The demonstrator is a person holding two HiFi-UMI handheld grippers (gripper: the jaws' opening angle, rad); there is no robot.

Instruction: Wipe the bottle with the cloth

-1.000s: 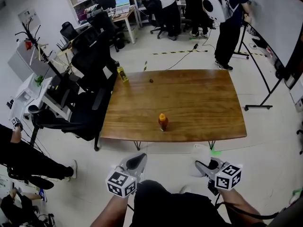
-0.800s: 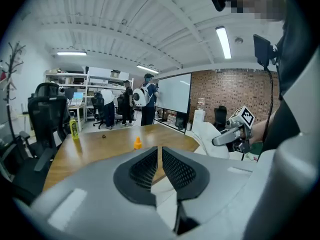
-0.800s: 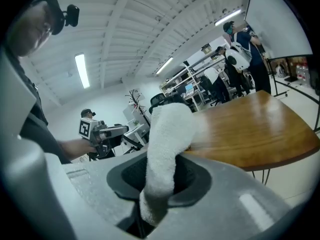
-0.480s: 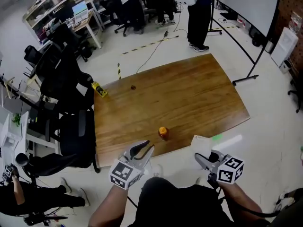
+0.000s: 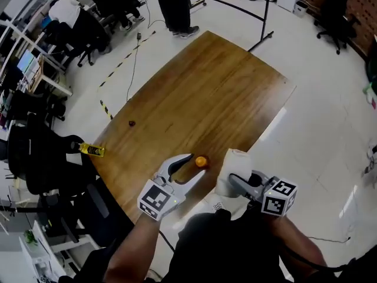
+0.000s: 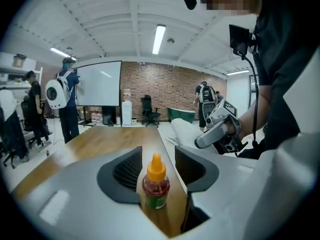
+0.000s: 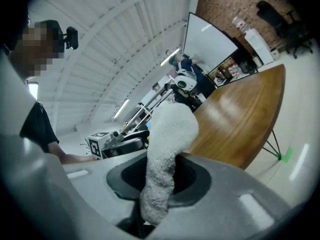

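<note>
A small bottle [image 5: 201, 161] of red sauce with an orange cap stands near the wooden table's near edge [image 5: 235, 87]. My left gripper [image 5: 195, 165] reaches round it. In the left gripper view the bottle [image 6: 156, 184] stands upright between the two pads [image 6: 129, 168], which are opening and do not touch it. My right gripper [image 5: 234, 180] hovers just right of the bottle, shut on a white fluffy cloth [image 5: 231, 168]. The cloth [image 7: 167, 144] sticks up out of the right gripper [image 7: 161, 186], and its lower end is hidden between the fingers.
A yellow object [image 5: 93, 150] lies at the table's left edge and a small dark thing [image 5: 131, 123] farther in. Black office chairs [image 5: 35, 164] crowd the floor to the left. A person's legs [image 5: 174, 5] and a stand's pole [image 5: 265, 7] are beyond the far end.
The head view has swung round. My left gripper has come forward over the table edge to the bottle and its jaws have spread. The right gripper with the cloth has come up beside it.
</note>
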